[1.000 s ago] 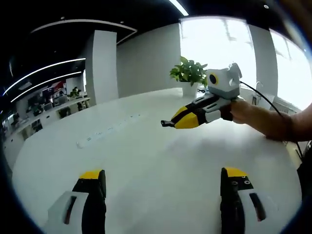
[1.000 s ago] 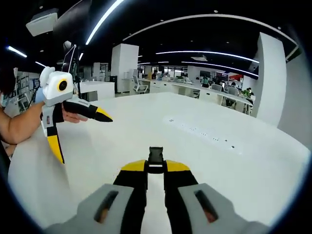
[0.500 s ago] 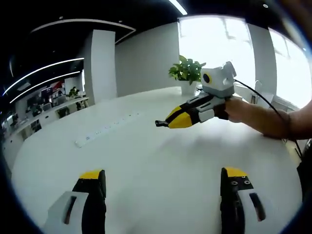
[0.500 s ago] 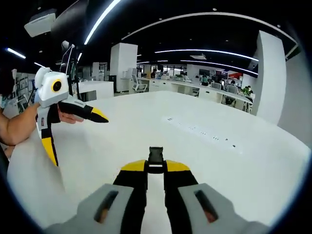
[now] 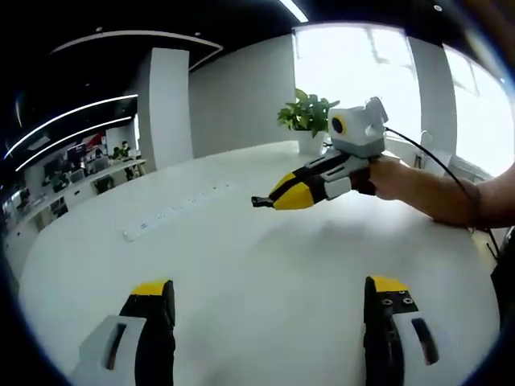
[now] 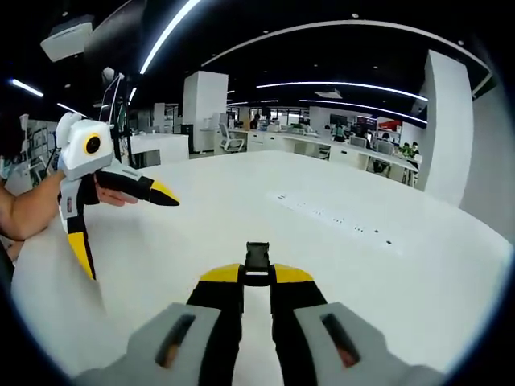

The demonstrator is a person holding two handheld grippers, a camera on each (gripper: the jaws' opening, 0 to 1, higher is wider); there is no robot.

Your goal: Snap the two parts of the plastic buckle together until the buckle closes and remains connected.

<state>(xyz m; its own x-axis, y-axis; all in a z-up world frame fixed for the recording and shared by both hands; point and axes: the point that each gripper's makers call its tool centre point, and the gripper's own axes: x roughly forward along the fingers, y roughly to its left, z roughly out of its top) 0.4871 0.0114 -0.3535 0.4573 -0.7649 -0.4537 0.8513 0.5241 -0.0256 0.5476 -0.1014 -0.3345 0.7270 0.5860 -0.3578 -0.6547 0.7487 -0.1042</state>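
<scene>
power strip (image 5: 173, 214) on table (image 5: 265, 273), plant (image 5: 308, 114) behind

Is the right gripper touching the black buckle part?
Touching. In the right gripper view, the right gripper has its jaws closed on the black buckle part.

Right gripper view. Right gripper (image 6: 257, 277) rose from the bottom edge, jaws closed on a small black buckle part (image 6: 257, 259) that stuck out past the yellow tips. White table (image 6: 386, 273) spread beneath. At left, the left gripper (image 6: 121, 227) hung above the table in a person's hand (image 6: 109, 193), jaws spread wide. A power strip (image 6: 334, 219) lay on the table, well apart from both.
</scene>
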